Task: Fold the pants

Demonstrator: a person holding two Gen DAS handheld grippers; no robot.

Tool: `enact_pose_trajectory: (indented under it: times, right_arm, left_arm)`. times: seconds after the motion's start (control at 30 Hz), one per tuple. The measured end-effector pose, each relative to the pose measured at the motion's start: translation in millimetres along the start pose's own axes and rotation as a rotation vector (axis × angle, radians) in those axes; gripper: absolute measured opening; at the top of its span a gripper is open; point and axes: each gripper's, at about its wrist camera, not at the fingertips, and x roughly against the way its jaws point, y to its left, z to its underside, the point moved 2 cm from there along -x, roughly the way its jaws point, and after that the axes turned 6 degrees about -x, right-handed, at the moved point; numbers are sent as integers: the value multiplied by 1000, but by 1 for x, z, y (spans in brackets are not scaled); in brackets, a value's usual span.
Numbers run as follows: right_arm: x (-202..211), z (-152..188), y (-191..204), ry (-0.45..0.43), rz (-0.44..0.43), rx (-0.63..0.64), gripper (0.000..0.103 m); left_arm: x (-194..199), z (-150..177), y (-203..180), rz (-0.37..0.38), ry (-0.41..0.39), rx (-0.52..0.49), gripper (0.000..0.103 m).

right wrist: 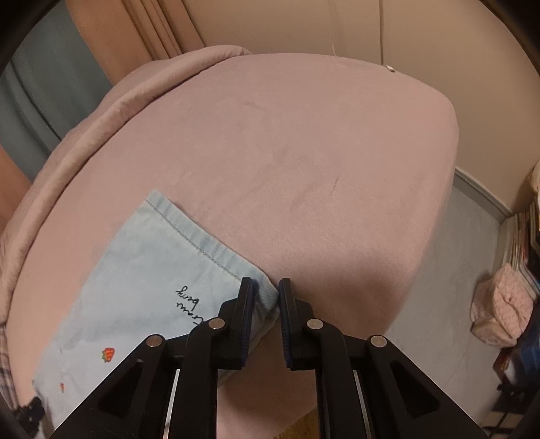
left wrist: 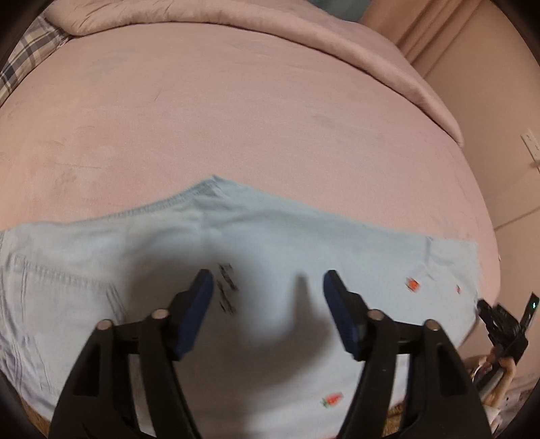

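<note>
Light blue denim pants (left wrist: 270, 243) with small red strawberry prints and black script lie flat on the pink bed (left wrist: 236, 118). My left gripper (left wrist: 268, 280) is open and hovers just above the middle of the pants, holding nothing. In the right wrist view the pants (right wrist: 141, 270) lie at the lower left. My right gripper (right wrist: 266, 287) has its jaws narrowly apart around a stitched corner of the pants (right wrist: 268, 295); whether they pinch the cloth is unclear. The right gripper also shows at the right edge of the left wrist view (left wrist: 503, 324).
A folded pink quilt (left wrist: 236, 20) runs along the bed's far side, with a plaid cloth (left wrist: 27, 57) at its left. In the right wrist view the bed edge (right wrist: 438, 236) drops to a grey floor (right wrist: 449, 287), with a pink bag (right wrist: 503, 314) and stacked books (right wrist: 523, 236) at the right.
</note>
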Motion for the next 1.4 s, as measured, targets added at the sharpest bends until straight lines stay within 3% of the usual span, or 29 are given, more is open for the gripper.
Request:
enact_pose_trajectory:
  times: [0.1,0.27,0.4,0.47,0.57,0.7,0.87,1.1,1.4]
  right_arm:
    - [9,2,-5,-12,-27,-33,56]
    - [11,7,-9,10,-140,-62,57]
    - [-6,15,-6,69,-188,-82,57]
    - [-11,17,-2,51,-193,-70,57]
    - [-15,12,3,33,-178,-70,42]
    - [-21,4,4,43,-226,-124,17]
    - [9,-1,22,-21,-297,-88,14]
    - [79,9,93,-114,-467,106,13]
    - [119,63,188,-62,-643,371,13]
  left_arm:
    - [12,10,-11,24,-13,-22,77]
    - [23,27,-20,75,-8,-13,79]
    - [25,37,-21,80,7,-14,79]
    - [24,40,-21,75,18,-15,79]
    - [27,44,-20,70,19,-13,79]
    - [33,47,-17,61,8,1,79]
    - [47,53,-10,28,-18,7,79]
    - [59,53,3,-7,-50,22,80]
    - [69,57,18,-21,-75,58,81]
